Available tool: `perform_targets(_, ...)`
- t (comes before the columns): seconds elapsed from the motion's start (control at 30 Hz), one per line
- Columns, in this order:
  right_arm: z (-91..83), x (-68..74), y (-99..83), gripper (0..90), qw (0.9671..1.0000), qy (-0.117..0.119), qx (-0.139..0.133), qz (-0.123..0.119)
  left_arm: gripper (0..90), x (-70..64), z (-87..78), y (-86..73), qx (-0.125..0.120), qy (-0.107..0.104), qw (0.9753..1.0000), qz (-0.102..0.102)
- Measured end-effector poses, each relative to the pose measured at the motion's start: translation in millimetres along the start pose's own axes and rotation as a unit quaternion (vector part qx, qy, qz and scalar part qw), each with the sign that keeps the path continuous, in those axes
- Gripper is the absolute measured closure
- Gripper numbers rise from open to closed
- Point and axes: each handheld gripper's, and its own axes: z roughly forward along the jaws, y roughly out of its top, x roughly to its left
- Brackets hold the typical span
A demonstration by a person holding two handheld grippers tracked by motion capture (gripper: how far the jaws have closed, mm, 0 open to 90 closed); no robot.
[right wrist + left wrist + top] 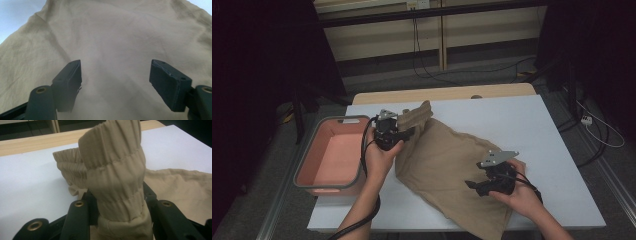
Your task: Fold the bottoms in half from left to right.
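A tan cloth garment (447, 165) lies spread across the white table (512, 120). Its gathered elastic waistband (115, 170) stands up between the jaws of my left gripper (404, 131), which is shut on it at the cloth's far left corner. In the left gripper view the band rises in a bunched column from the closed jaws. My right gripper (472, 186) hovers over the near right part of the garment. Its jaws stand wide apart in the right gripper view, with flat tan cloth (112, 37) beneath them and nothing between the pads (68, 82).
A salmon-pink tub with a grey rim (314, 187) sits at the table's left edge, beside my left hand. A wooden strip (447, 93) runs along the table's far edge. Cables (427, 70) trail on the floor behind.
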Motion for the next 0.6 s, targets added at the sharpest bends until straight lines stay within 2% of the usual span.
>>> perform_targets(0.6,-5.5,-1.4,-4.6,23.4,1.0000,-0.004,-0.006,0.003,61.5,-8.0,-3.9,-5.7,-0.007,-0.008,0.9999,0.010)
